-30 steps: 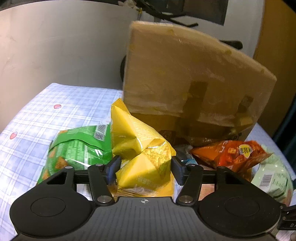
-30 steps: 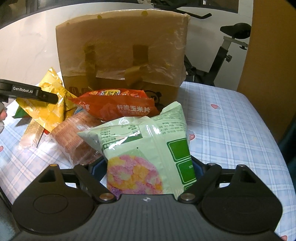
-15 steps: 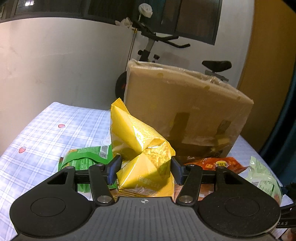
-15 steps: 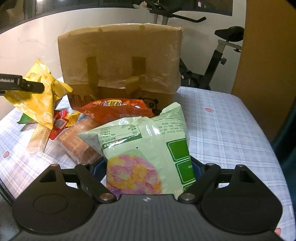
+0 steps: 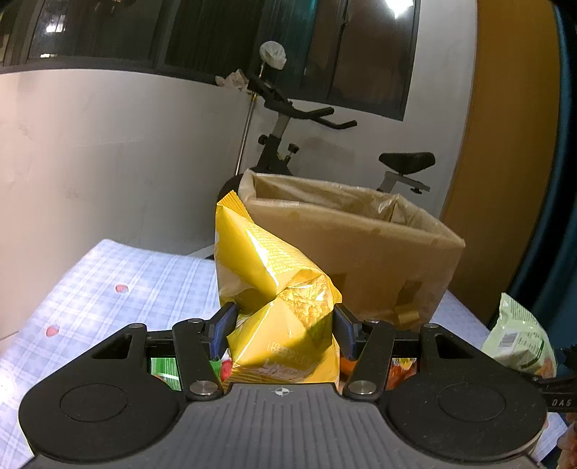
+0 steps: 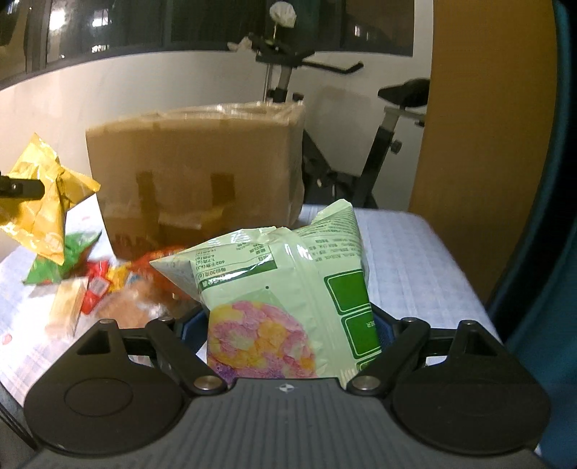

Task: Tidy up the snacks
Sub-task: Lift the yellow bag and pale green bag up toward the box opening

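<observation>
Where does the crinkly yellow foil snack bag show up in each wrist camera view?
Left wrist view: the crinkly yellow foil snack bag sits at centre, clamped in the left hand-held gripper.
Right wrist view: same bag at far left, lifted above the table.
Shared landmark: the tall brown cardboard box behind it.

We see an exercise bike [image 5: 285, 144] at twelve o'clock against the white wall [image 5: 108, 151], dark windows [image 5: 216, 32] above it, and an ochre panel [image 5: 505, 144] at two o'clock.
</observation>
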{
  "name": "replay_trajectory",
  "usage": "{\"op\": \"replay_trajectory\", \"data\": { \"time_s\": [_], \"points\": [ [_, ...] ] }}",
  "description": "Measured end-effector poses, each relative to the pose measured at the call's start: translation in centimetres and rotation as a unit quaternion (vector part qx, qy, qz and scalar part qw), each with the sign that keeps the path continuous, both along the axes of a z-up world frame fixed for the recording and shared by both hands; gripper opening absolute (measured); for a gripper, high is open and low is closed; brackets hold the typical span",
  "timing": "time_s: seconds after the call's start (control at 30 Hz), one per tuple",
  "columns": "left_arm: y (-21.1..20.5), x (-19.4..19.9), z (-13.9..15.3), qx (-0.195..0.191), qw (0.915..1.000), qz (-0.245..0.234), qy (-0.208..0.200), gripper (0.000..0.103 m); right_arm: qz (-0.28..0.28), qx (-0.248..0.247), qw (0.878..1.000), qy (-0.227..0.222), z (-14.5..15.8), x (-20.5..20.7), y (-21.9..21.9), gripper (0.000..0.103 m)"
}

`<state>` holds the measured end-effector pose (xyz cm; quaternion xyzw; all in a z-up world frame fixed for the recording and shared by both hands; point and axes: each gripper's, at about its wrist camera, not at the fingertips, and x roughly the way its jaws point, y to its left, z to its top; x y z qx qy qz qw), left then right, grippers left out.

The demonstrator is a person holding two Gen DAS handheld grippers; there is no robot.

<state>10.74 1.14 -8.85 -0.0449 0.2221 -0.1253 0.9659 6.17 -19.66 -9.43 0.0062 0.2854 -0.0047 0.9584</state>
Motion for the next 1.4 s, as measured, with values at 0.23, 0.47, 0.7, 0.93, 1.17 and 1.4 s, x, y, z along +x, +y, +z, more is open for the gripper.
{"op": "replay_trajectory", "data": {
  "time_s": [0.23,0.47,0.7,0.93,1.17,1.4],
  "points": [
    [-0.5,1.0,2.5,0.004,0.9999,0.004,-0.015,0.06,0.025,0.002,0.999,-0.035,3.4,1.3,0.5,0.087],
    [-0.9,1.5,4.5,0.009,0.9995,0.0,-0.031,0.06,0.044,0.002,0.997,-0.064,6.3,3.1,1.4,0.087],
    [-1.6,3.0,7.0,0.007,0.9991,-0.006,-0.043,0.06,0.059,0.008,0.995,-0.085,9.0,4.7,1.3,0.087],
    [-2.5,6.0,9.4,0.002,0.9981,-0.022,-0.058,0.06,0.061,0.019,0.992,-0.105,12.1,8.1,0.6,0.087],
    [-3.8,10.2,10.0,-0.007,0.9981,-0.033,-0.052,0.06,0.065,0.019,0.99,-0.122,14.1,13.0,0.7,0.087],
    [-5.4,14.5,9.2,-0.007,0.9986,-0.03,-0.042,0.06,0.073,0.045,0.986,-0.143,14.2,18.6,0.6,0.087]
  ]
}}
